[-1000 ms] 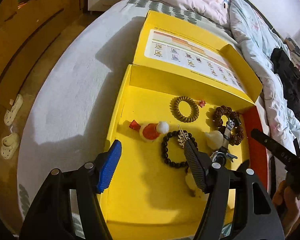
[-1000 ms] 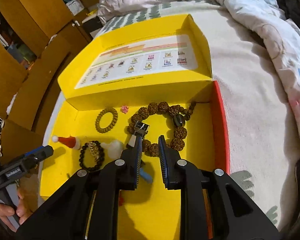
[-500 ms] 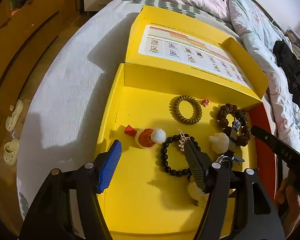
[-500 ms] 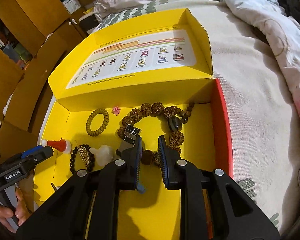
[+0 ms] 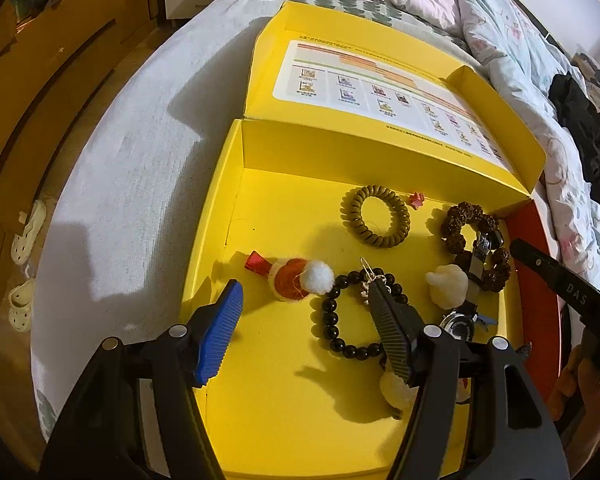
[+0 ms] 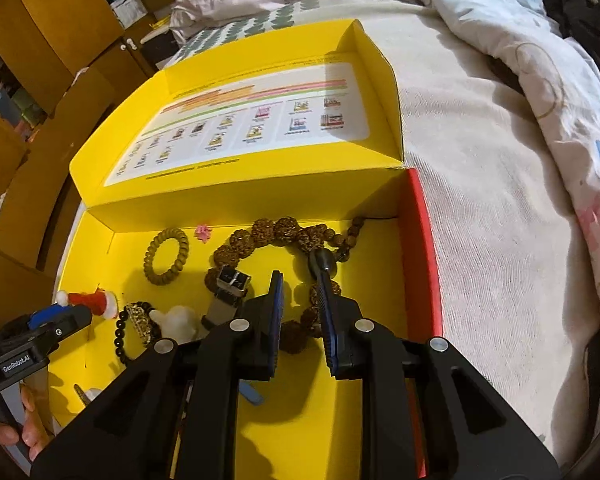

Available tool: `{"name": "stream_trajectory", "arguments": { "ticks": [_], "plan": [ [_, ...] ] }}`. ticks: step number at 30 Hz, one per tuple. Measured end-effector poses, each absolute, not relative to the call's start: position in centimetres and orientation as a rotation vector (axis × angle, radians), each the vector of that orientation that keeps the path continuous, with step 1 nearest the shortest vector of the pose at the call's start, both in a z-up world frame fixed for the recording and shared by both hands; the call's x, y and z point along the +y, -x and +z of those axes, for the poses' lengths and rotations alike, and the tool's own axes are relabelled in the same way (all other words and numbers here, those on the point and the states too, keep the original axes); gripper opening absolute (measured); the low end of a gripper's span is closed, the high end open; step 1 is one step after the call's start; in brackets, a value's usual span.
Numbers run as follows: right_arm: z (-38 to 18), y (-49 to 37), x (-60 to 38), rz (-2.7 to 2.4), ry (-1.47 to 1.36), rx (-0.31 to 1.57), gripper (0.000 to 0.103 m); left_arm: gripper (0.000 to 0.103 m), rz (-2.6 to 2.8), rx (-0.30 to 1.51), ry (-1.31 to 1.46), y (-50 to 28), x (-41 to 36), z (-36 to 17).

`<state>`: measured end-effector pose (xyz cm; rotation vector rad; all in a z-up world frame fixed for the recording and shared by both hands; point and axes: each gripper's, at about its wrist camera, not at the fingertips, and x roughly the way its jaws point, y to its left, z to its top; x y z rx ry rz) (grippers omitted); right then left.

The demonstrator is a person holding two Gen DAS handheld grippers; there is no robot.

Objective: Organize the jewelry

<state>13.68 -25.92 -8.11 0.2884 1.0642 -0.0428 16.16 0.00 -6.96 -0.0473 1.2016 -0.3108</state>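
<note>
Yellow box (image 5: 260,168) of jewelry beneath 2 grippers' fingers (image 6: 277,312).

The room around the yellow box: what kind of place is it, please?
Most likely a bedroom. The yellow box lies open on a bed with a rumpled duvet behind it. Wooden cabinets stand along one side, and pale slippers lie on the floor.

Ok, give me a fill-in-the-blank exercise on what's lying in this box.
1. The jewelry lies in an open box coloured ____.
2. The coiled hair tie lies beside a tiny ____ star.
3. The Santa hat clip ends in a ____ pompom.
4. The left gripper stands ____ above the black bead bracelet.

Missing words: yellow; pink; white; open
</note>
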Motion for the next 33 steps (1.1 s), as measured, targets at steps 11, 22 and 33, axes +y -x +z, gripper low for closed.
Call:
{"name": "stream_trajectory", "arguments": {
  "ticks": [11,22,33],
  "plan": [
    [-9.1,-14.6,-25.9,-0.075,-0.231,1.099,0.023,0.065,-0.307,1.215,0.038,-16.6,-0.3,-7.6],
    [-9.6,-15.3,-24.8,-0.136,-0.119,1.136,0.029,0.065,-0.310,1.233,0.031,-16.8,-0.5,-8.1],
    [-10.1,-15.7,-24.1,-0.163,-0.063,1.145,0.044,0.065,-0.315,1.240,0.034,-17.1,-0.6,-8.4]
  ]
}}
